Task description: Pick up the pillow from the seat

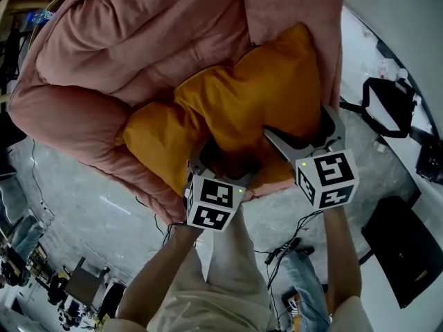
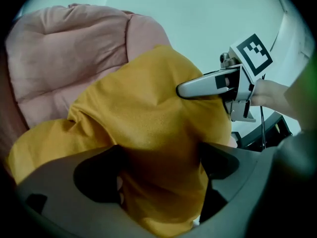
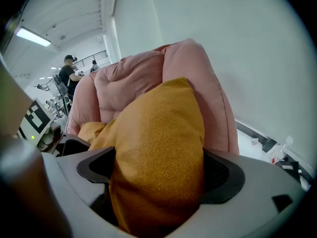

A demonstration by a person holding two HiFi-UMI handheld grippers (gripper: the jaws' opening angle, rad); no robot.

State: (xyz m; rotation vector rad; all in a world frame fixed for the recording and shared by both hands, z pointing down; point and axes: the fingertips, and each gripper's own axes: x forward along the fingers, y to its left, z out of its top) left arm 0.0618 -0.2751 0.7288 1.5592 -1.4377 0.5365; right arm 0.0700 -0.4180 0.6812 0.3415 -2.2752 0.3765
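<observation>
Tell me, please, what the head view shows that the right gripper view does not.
Only the head view shows both tongs from above, the left tongs and the right tongs, plus the person's light trousers. Only the right gripper view shows a distant standing person and a lit ceiling light. Both show the orange pillow against the pink seat.

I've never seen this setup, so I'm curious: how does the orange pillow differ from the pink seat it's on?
The pillow is mustard orange; the seat is dusty pink. The pillow is much the smaller, covering only part of the seat. The pillow's cover is plain and crumpled, while the seat is stitched into big puffy sections. Both look soft and fabric-covered.
</observation>
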